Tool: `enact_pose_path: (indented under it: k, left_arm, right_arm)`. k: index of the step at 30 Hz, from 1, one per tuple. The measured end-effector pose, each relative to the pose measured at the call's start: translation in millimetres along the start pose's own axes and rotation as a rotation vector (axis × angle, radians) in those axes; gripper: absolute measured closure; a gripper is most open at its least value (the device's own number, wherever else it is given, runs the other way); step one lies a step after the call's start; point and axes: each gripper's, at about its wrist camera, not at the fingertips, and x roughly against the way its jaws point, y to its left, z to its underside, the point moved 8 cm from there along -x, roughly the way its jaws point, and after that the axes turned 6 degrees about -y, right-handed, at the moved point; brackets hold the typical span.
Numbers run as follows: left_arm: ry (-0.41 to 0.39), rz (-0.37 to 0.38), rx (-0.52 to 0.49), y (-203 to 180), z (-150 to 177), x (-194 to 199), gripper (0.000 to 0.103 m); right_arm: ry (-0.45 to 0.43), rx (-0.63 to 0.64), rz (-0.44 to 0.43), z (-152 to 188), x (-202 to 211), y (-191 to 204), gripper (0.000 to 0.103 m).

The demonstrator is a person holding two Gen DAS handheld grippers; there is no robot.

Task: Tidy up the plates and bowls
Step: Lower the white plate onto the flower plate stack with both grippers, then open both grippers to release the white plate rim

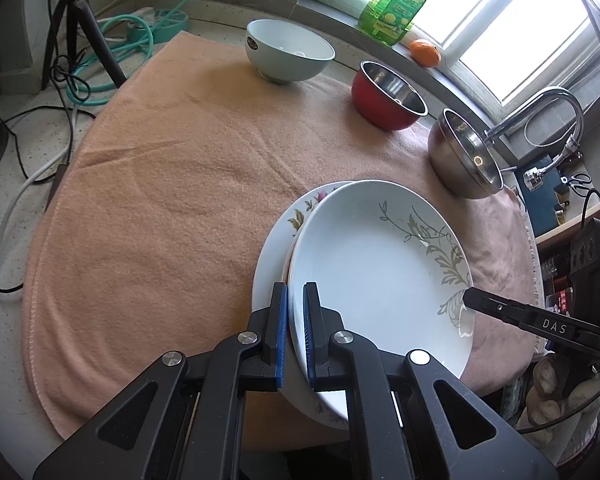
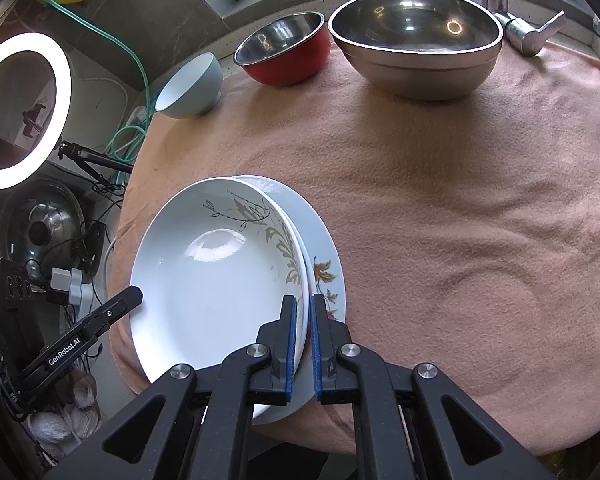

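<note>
Left gripper [image 1: 295,332] pinches the near-left rim of the vine plate [image 1: 380,272], one blue pad above the rim and one below. Right gripper [image 2: 304,344] pinches the same plate on its other side, with its pads closed on the rim there. So the plate sits right between the two grippers, and both are equally near to it.

The vine plate rests on the flower plate [image 1: 276,248], shifted a bit so the flower plate peeks out on each side. Both plates lie flat and face up on the pink towel [image 1: 160,200], at its near edge. They are round, so they have no long side; the line from one gripper to the other runs across the plate.

Far from the plates, along the back of the towel, stand three bowls: the pale blue bowl [image 1: 288,50], the red bowl [image 1: 388,96], and the steel bowl [image 1: 464,156]. They stand well apart from each other, and the next move probably needs both grippers to lift evenly together.
</note>
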Motion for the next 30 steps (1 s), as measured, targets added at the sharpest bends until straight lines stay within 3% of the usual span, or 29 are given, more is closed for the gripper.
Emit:
enact_pose_path:
  k: [12, 30]
  left_arm:
    - [-0.055, -0.011, 0.006, 2, -14, 19, 0.096]
    - [-0.062, 0.107, 0.000, -79, -39, 3, 0.088]
  right_arm:
    - [-0.068, -0.003, 0.011, -9, 23, -13, 0.093]
    - [-0.194, -0.048, 0.045, -60, 73, -81, 0.082]
